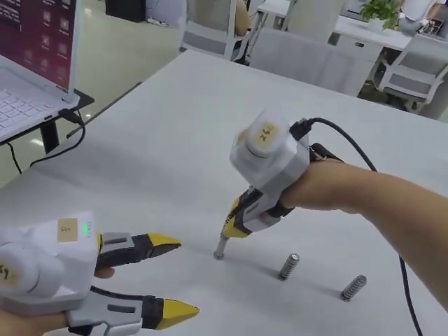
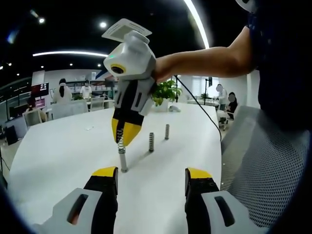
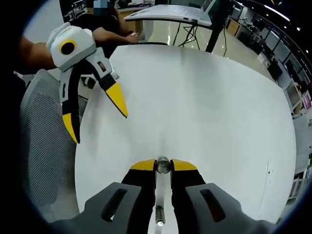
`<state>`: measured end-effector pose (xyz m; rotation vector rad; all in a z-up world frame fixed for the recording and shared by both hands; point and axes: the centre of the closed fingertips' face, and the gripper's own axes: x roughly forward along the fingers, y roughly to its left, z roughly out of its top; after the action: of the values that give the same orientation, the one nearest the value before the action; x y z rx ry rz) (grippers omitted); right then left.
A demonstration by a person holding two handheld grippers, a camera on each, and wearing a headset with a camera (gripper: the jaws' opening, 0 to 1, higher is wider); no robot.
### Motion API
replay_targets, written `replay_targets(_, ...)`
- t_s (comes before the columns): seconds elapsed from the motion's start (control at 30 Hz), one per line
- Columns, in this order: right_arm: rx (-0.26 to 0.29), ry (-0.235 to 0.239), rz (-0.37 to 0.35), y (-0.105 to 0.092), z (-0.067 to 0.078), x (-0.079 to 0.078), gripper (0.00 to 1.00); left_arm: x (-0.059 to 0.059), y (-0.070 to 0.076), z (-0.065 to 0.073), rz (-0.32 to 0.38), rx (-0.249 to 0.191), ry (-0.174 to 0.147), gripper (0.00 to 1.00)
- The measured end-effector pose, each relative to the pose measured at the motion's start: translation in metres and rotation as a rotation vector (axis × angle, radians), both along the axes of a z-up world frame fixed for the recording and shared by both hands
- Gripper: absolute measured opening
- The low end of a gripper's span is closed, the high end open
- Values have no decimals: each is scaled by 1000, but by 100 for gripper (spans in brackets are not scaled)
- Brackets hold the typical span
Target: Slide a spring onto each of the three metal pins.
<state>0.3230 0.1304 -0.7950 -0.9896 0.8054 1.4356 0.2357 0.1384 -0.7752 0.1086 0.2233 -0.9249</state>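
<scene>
Right gripper view: a spring [image 3: 163, 166] is clamped in the right tool [image 3: 163, 164], over the last bare pin [image 1: 220, 249].
The pin stands on the white surface [image 1: 175, 140]; two neighbouring pins [image 1: 288, 267] already carry springs. The spring should be kept in line with the pin, lowered straight, and released only once seated. The left tool [image 1: 183, 275] is held with jaws apart, empty, off to one side.

I record the bench [image 1: 175, 140] as smooth, matt white. The spring [image 3: 163, 165] and the pin [image 1: 221, 247] read as bright bare metal. The fingers [image 3: 144, 185] look hard black plastic, yellow tips faintly glossy. The chair back [image 2: 263, 161] is grey mesh.
</scene>
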Motion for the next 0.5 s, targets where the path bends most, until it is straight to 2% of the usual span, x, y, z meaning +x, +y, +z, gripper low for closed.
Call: replay_targets(0.5,-29,2,-9,0,-25,-2,9,-1,-1,-1,0,-2,4,50)
